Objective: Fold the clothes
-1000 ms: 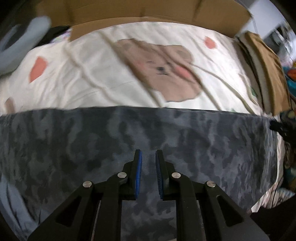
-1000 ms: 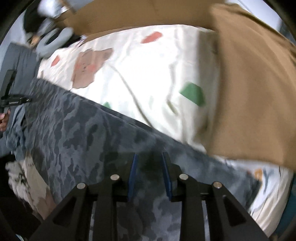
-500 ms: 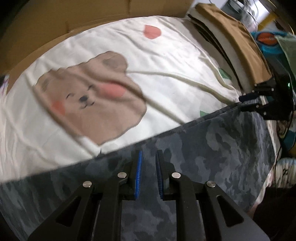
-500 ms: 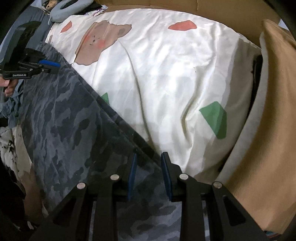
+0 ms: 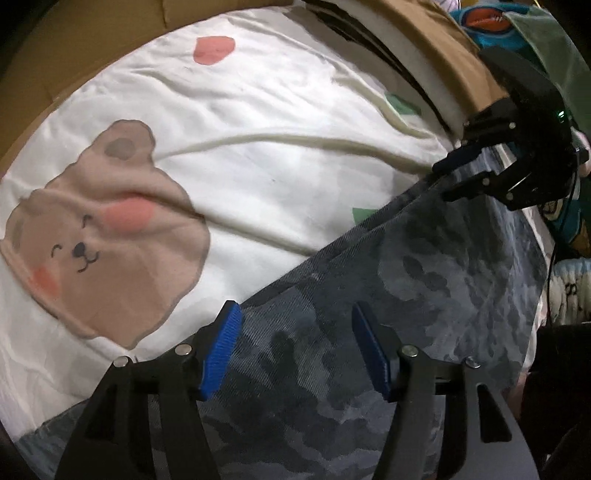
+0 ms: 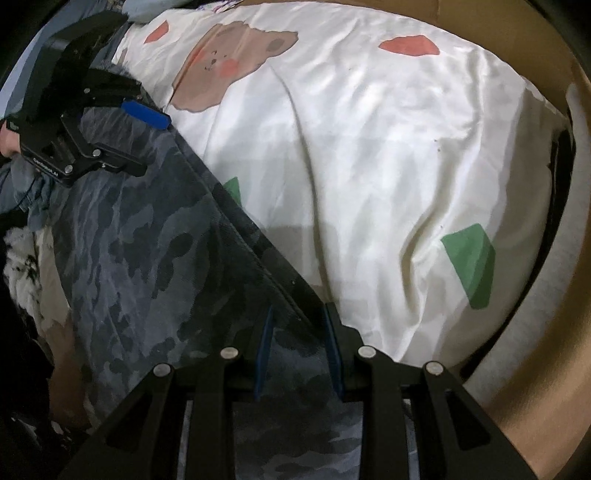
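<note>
A grey-blue camouflage garment [image 5: 406,295] lies spread over the near side of a white bed sheet [image 5: 277,110], its straight far edge running diagonally. My left gripper [image 5: 295,314] stands over that edge with its jaws opening; the blue pads are wide apart and the cloth lies loose between them. My right gripper [image 6: 299,314] is shut on the same edge of the garment [image 6: 147,258] further along. In the left wrist view the right gripper [image 5: 443,181] pinches the cloth at the upper right. In the right wrist view the left gripper [image 6: 155,144] stands spread at the upper left.
The sheet carries a brown bear print [image 5: 103,236] and red and green patches. Brown cardboard [image 5: 74,44] rims the far side. A stack of folded tan and grey clothes [image 6: 554,369] lies on the right. Colourful fabrics [image 5: 491,18] crowd the far right corner.
The left jaws have spread apart and let go of the garment's edge. Both grippers have sunk towards the bed and rolled. The right gripper keeps its hold.
</note>
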Motion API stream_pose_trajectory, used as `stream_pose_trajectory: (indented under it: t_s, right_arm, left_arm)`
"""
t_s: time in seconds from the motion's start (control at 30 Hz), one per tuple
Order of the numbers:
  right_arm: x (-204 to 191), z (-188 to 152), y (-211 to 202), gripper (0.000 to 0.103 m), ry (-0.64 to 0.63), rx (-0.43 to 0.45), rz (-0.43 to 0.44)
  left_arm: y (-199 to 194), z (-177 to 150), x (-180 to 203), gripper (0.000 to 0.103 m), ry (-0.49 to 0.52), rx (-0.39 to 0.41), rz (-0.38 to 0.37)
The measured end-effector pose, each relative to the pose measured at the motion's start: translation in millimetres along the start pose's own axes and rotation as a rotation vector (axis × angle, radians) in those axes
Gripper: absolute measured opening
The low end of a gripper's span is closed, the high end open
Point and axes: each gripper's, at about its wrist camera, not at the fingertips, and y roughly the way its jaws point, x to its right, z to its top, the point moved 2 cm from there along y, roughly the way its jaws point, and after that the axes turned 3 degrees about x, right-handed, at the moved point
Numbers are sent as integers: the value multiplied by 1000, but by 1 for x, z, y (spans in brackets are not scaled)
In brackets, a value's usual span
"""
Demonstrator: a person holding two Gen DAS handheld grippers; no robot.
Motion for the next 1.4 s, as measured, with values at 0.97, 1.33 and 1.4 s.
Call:
stream_pose_trajectory:
  t_s: [0.97, 1.33, 1.4]
  right_arm:
    - [3, 5, -12, 3, 61, 44, -66]
    - [12, -4, -10, 17, 190, 52, -47]
    - [14, -11, -25, 20, 222, 95, -39]
  left_arm:
    - [-1, 4, -11, 2, 164, 20, 51]
    - [-6, 3, -26, 8, 33, 29, 29]
    - [-23, -3, -33, 8, -9, 74, 59]
